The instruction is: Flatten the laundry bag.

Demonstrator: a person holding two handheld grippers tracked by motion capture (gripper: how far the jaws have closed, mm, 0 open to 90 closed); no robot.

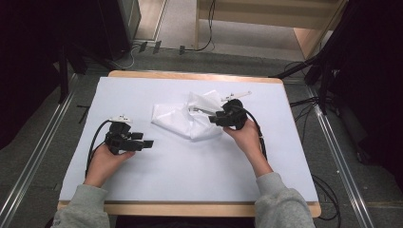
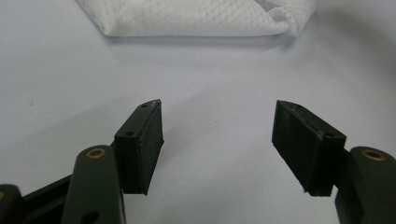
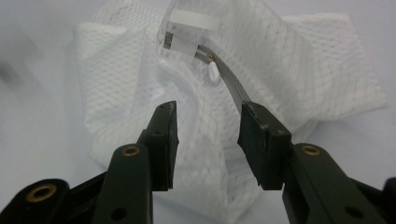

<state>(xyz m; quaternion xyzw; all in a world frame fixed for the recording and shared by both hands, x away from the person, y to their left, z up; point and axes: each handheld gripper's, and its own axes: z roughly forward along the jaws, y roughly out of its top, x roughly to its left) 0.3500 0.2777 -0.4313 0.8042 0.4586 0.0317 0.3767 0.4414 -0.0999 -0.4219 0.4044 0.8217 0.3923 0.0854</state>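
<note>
High view: white mesh bag [image 1: 187, 118] lies crumpled near the middle of the white-covered table [image 1: 190, 166], slightly toward the far side. Right gripper [image 1: 215, 117] sits at the bag's right edge, hand [image 1: 244, 135] behind it. Right gripper view: 2 jaws stand part-way apart with a raised fold of mesh between them; whether the pads press the fabric, cannot tell. Grey zipper strip [image 3: 231, 84] with a white pull [image 3: 213, 71] curves past the right-hand jaw. Left gripper [image 1: 148, 143] rests on bare table, well apart from the bag, jaws spread wide, holding nothing.
</note>
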